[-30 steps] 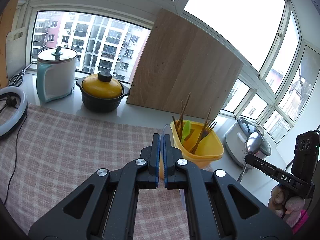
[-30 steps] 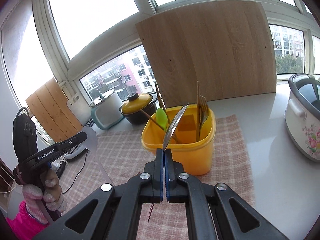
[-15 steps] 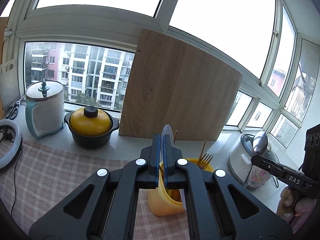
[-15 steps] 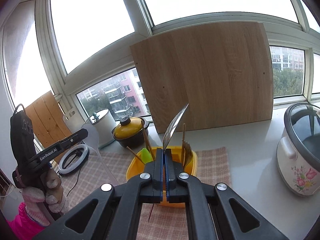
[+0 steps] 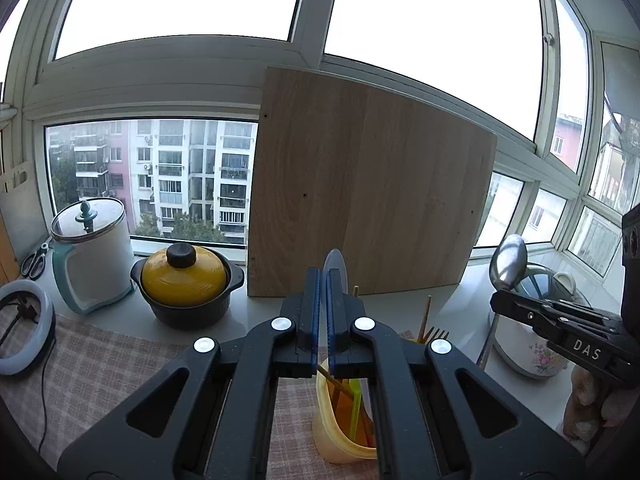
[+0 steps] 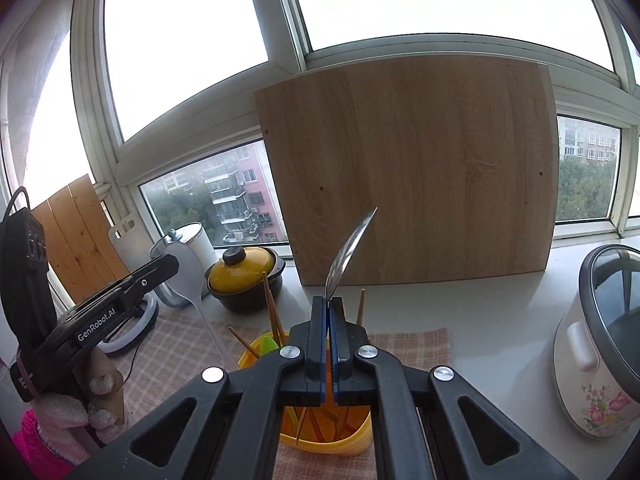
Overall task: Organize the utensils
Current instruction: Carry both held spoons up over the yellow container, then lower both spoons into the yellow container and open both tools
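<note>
My left gripper (image 5: 323, 280) is shut on a white plastic spoon (image 5: 335, 264), whose bowl stands edge-on above the fingers. The right wrist view shows that spoon (image 6: 187, 276) from the side, handle slanting down. My right gripper (image 6: 330, 304) is shut on a metal spoon (image 6: 350, 252), bowl pointing up; it also shows at the right of the left wrist view, metal spoon (image 5: 508, 262). Below both grippers stands a yellow tub (image 6: 320, 440) (image 5: 340, 432) with chopsticks, a green spoon (image 5: 355, 404) and a fork (image 5: 435, 334), partly hidden by the fingers.
A wooden board (image 5: 360, 216) leans on the window behind. A yellow-lidded pot (image 5: 185, 280), a white lidded jar (image 5: 92, 256), scissors (image 5: 34, 260) and a ring light (image 5: 24, 328) stand at the left. A flowered rice cooker (image 6: 600, 360) sits right. A checked cloth (image 5: 100, 380) covers the counter.
Both grippers have risen with their spoons still held. The yellow tub has dropped low in both views and is now mostly hidden behind the fingers.
</note>
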Action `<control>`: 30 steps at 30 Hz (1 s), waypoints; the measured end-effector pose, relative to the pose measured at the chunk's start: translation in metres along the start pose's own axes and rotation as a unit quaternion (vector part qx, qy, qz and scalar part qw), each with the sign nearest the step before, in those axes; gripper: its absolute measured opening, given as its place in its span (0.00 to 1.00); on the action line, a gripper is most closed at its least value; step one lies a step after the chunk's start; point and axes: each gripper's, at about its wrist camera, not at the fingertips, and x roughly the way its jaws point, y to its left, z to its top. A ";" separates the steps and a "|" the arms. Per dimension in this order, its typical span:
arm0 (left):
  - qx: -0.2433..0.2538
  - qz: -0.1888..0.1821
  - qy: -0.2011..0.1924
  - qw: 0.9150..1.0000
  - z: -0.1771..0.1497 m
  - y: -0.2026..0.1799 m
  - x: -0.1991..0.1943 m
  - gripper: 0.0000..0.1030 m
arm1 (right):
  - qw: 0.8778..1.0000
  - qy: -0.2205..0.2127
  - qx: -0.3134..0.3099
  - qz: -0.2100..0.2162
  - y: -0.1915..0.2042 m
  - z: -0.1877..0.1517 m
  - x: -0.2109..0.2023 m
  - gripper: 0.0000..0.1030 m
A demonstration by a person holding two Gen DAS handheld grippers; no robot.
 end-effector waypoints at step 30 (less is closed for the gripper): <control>0.019 -0.086 0.075 0.993 -0.037 -0.032 -0.007 0.00 | 0.997 0.065 0.006 0.030 -0.013 -0.021 0.043 0.11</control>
